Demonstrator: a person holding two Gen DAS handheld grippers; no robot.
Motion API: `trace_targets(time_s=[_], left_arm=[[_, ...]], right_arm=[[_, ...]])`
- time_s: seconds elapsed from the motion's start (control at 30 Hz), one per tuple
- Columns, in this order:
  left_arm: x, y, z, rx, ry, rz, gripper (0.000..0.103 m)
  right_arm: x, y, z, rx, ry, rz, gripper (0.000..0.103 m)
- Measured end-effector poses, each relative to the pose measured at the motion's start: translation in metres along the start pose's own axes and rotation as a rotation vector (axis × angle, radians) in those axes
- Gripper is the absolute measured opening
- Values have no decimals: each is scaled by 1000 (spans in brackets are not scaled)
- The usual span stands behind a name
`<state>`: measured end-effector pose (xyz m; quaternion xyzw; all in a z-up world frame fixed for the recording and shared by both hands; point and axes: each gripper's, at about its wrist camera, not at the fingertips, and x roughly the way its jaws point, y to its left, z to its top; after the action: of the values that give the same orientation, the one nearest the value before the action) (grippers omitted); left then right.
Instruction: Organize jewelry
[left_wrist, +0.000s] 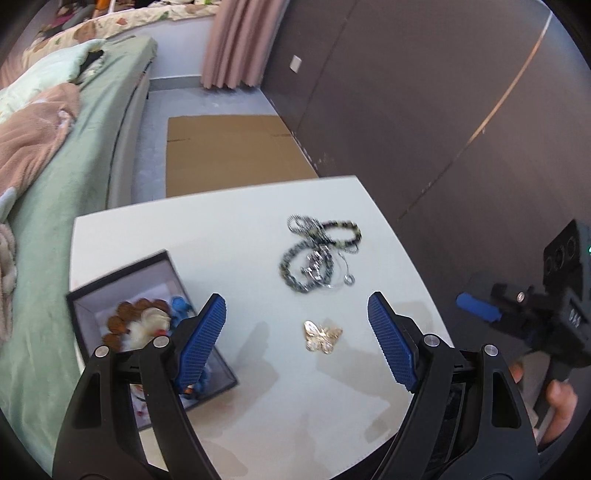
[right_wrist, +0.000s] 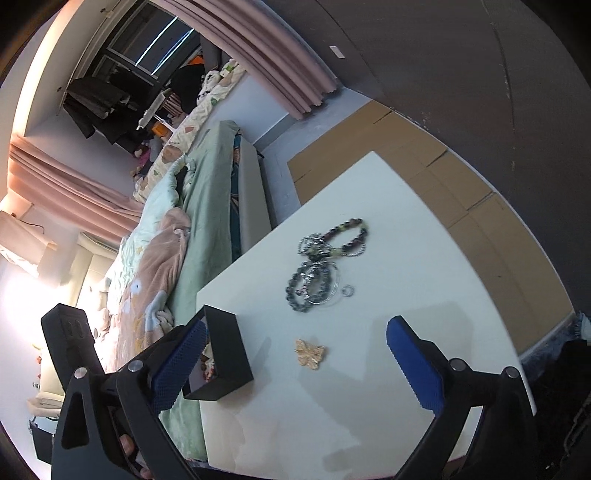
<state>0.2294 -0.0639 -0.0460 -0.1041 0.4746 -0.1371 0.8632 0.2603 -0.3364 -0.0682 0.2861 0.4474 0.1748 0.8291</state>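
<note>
A gold butterfly brooch (left_wrist: 322, 336) lies on the white table (left_wrist: 240, 229), between and just beyond my open left gripper (left_wrist: 297, 341). A tangle of beaded bracelets and silver chains (left_wrist: 319, 254) lies further back. A black jewelry box (left_wrist: 147, 332) at the left holds brown, white and blue pieces; my left finger overlaps it. In the right wrist view the right gripper (right_wrist: 295, 363) is open and empty above the brooch (right_wrist: 310, 353), with the tangle (right_wrist: 325, 266) beyond and the box (right_wrist: 225, 354) at the left. The right gripper's body also shows in the left wrist view (left_wrist: 535, 310).
A bed with green sheet and pink blanket (left_wrist: 55, 155) runs along the table's left side. Flattened cardboard (left_wrist: 229, 151) lies on the floor behind the table. A dark wall (left_wrist: 443, 110) stands at the right.
</note>
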Motion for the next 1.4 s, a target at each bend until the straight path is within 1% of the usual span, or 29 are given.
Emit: trace_targets(time_s=[0.07, 0.13, 0.23, 0.47, 0.63, 0.73, 0.77, 0.8, 0.83, 0.9, 0.93, 0.97, 1.0, 1.03, 1.07, 1.1, 1.2, 1.33, 1.4], left_arm=[[6, -10, -3, 23, 10, 13, 98], [10, -18, -5, 46, 18, 16, 98], [21, -30, -11, 72, 42, 12, 98], [48, -48, -21, 112, 88, 37, 98], [67, -55, -29, 132, 113, 64, 97], [76, -57, -32, 153, 124, 98, 97], [79, -58, -34, 159, 128, 110, 94], [82, -58, -35, 159, 136, 112, 89], [85, -57, -36, 158, 142, 117, 87], [90, -56, -38, 154, 154, 134, 79], [93, -56, -38, 152, 159, 136, 77], [96, -56, -39, 150, 166, 138, 70], [99, -56, -41, 150, 178, 139, 60], [100, -57, -42, 154, 176, 149, 59], [100, -58, -43, 162, 170, 161, 48], [99, -58, -43, 165, 165, 176, 40], [95, -52, -41, 135, 166, 144, 40], [86, -49, -36, 123, 136, 119, 40], [80, -46, -32, 118, 118, 106, 40]], right_arm=[[-4, -9, 1, 10, 0, -23, 96], [-6, -15, 1, 25, 2, -36, 96], [-11, -26, 3, 53, 0, -31, 96], [-23, -45, 6, 108, -20, -30, 96], [-24, -48, 7, 114, -15, -26, 96], [-26, -51, 8, 107, -12, -35, 96], [-25, -52, 8, 104, -8, -45, 96], [-24, -53, 8, 102, -2, -59, 96], [-23, -52, 9, 99, 5, -69, 96], [-20, -52, 9, 93, 17, -82, 96], [-19, -52, 8, 90, 20, -86, 96], [-18, -52, 8, 86, 25, -91, 96], [-17, -52, 7, 81, 27, -100, 96], [-15, -51, 7, 74, 29, -109, 96], [-13, -51, 7, 69, 31, -119, 96], [-10, -50, 7, 62, 33, -131, 96], [1, -52, 7, 55, 46, -150, 96], [16, -54, 8, 60, 53, -127, 95], [21, -54, 8, 67, 45, -98, 95]])
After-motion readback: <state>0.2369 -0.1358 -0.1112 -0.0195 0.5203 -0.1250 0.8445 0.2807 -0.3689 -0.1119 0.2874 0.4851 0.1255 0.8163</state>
